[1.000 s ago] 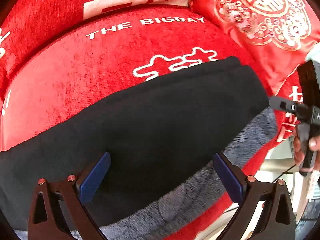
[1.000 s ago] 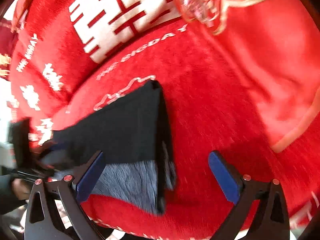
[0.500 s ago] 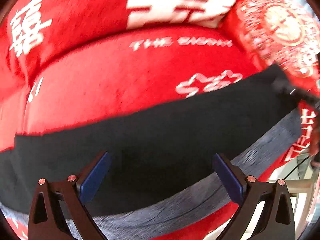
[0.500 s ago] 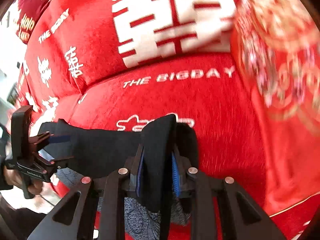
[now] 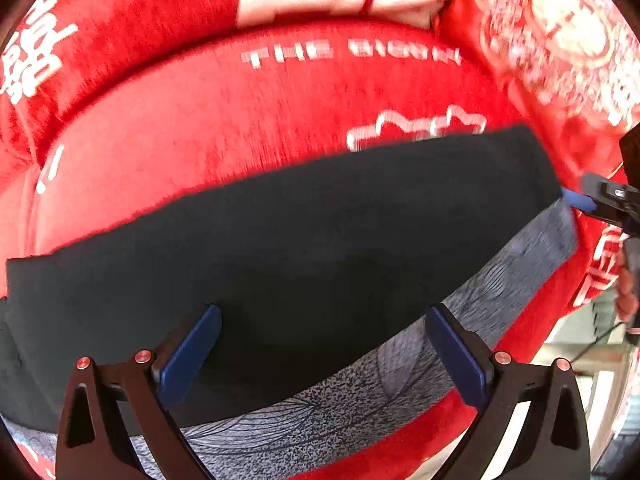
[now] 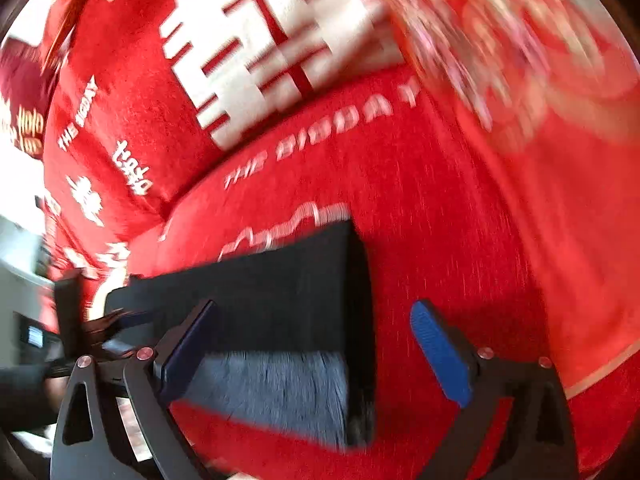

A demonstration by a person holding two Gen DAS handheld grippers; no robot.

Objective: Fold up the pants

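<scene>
A: Lying across the red sofa (image 5: 200, 152) are the pants (image 5: 320, 248); a long black band, with a grey patterned strip (image 5: 460, 320) showing along the near edge.

B: Looking from the right wrist, I see the pants (image 6: 272, 288) end in a straight folded edge; red seat to the right of it, grey lining (image 6: 276, 388) below the black.

A: What of the left gripper (image 5: 324, 356)?

B: Its blue pads stand wide apart over the cloth; nothing is between them that they pinch; whether the tips touch the fabric I cannot tell.

A: And the right gripper (image 6: 316, 352)?

B: Fingers spread as well; the left pad (image 6: 188, 348) sits over the black cloth, the right pad (image 6: 440, 356) over bare red seat; the folded edge of the pants runs between them.

A: In the left wrist view the right gripper (image 5: 592, 200) shows at the far right end of the pants; one blue tip lies just beside the cloth's corner; a hand (image 5: 626, 296) is below it.

B: In the right wrist view the left gripper (image 6: 120, 324) shows at the left, at the other end of the pants; blurred, so its grip there is unclear.

A: Behind all, a cushion (image 5: 560, 40) with pale ornament; white lettering (image 5: 348, 52) on the seat; both blurred.
</scene>
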